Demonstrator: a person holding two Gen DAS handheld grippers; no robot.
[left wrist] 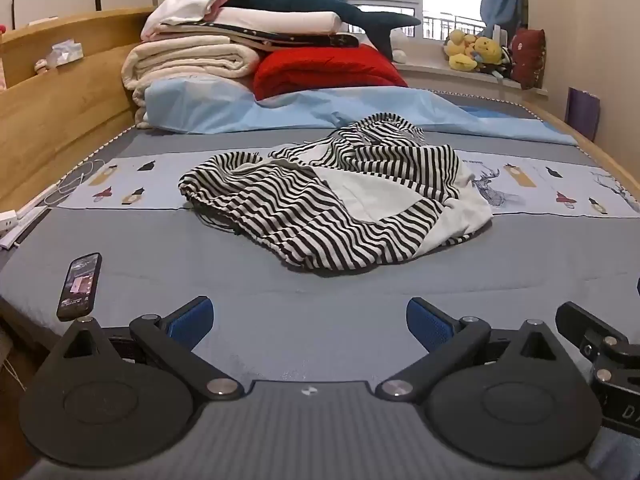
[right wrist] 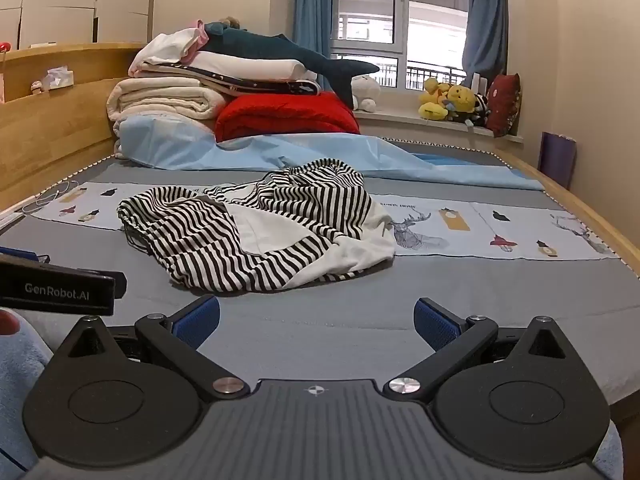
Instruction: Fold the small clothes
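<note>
1. Where the grey bedspread (left wrist: 160, 256) runs flat across the bed: broad and smooth, crossed by a pale printed band (left wrist: 132, 186) with small figures and a deer drawing.
2. Crumpled on that band and the grey beyond it, mid-bed: black-and-white striped garment (left wrist: 336, 196), white lining showing, unfolded; seen left of centre from the right wrist (right wrist: 256, 232).
3. Left gripper (left wrist: 310, 322) low over the near edge, fingers spread wide, nothing between the blue pads (left wrist: 192, 318); well apart from the garment.
4. Right gripper (right wrist: 317, 322) likewise released and empty, near edge of the bed, short of the cloth.
5. Phone (left wrist: 79, 286) lying screen-up at the near left corner.
6. Far end: light blue sheet (left wrist: 248, 108), stack of folded blankets (left wrist: 192, 60), red quilt (left wrist: 324, 70), plush shark (left wrist: 312, 4) on top.
7. Wooden headboard (left wrist: 60, 92) along the left; window (right wrist: 368, 12) with blue curtains (right wrist: 484, 20) behind; yellow plush toys (left wrist: 472, 50) on the sill.
8. White cable (left wrist: 76, 180) trailing at the left bed edge.
</note>
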